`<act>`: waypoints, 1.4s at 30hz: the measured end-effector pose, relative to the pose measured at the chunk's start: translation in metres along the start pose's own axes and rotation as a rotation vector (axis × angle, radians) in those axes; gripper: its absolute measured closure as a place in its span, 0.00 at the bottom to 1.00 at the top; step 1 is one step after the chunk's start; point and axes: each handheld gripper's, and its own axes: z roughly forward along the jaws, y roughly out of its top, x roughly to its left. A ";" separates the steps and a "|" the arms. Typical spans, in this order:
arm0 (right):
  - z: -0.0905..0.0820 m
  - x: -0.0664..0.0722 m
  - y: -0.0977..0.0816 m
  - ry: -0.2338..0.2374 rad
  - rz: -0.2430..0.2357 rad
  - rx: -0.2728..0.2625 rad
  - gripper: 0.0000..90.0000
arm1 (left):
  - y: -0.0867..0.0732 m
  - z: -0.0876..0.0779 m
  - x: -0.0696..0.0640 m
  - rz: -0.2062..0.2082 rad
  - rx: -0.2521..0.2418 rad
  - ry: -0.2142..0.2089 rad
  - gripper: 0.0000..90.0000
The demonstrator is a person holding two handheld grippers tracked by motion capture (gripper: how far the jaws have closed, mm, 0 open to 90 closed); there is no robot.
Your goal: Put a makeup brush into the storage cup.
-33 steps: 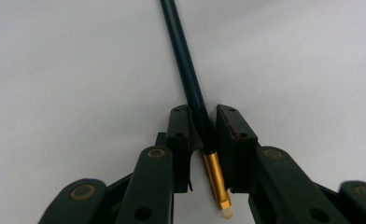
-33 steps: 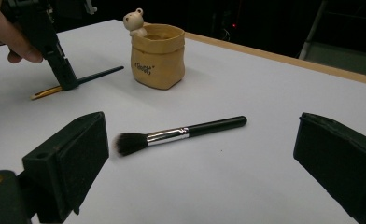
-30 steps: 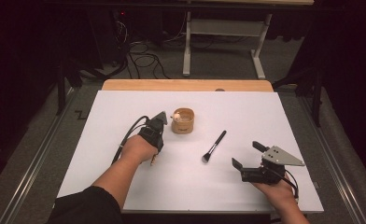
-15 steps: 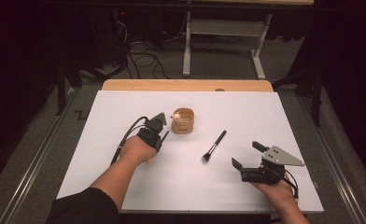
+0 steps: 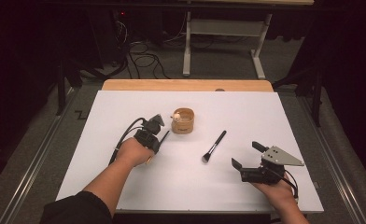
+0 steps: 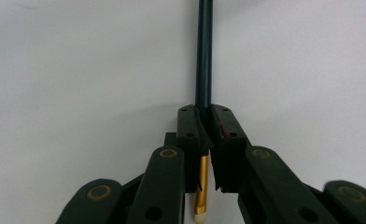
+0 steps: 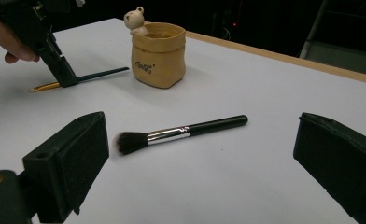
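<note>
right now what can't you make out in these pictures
- Thin dark-handled brush with gold ferrule: left gripper view, its tip runs past the bottom edge behind the left claw, and its handle end passes the top edge.
- Tan pot with small bear figure: high view, lettering too small; contents hidden by its rim.

- One white table top (image 5: 125,186) with a light wood edge at the far side.
- One small tan cup (image 5: 184,121) that looks like a soft bag, with one tiny white bear (image 7: 135,19) sitting on its rim.
- Two brushes: one big fluffy brush (image 5: 214,146) with a black handle and silver band, and one thin brush (image 6: 203,70) with a dark handle and gold band.
- Two black grippers: the left gripper (image 5: 158,122) and the right gripper (image 5: 246,155).
</note>
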 end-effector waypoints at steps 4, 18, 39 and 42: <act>0.001 0.000 -0.001 0.004 0.002 -0.001 0.04 | -0.004 -0.006 0.001 0.021 -0.008 -0.008 0.92; 0.003 0.002 -0.002 -0.003 -0.012 0.016 0.04 | -0.023 -0.033 0.001 0.117 -0.075 -0.053 0.92; 0.008 0.004 -0.005 -0.012 0.000 0.045 0.04 | -0.041 -0.068 -0.021 0.379 -0.059 -0.101 0.92; 0.008 0.004 -0.005 -0.011 -0.012 0.044 0.04 | -0.041 -0.072 -0.026 0.410 -0.052 -0.104 0.92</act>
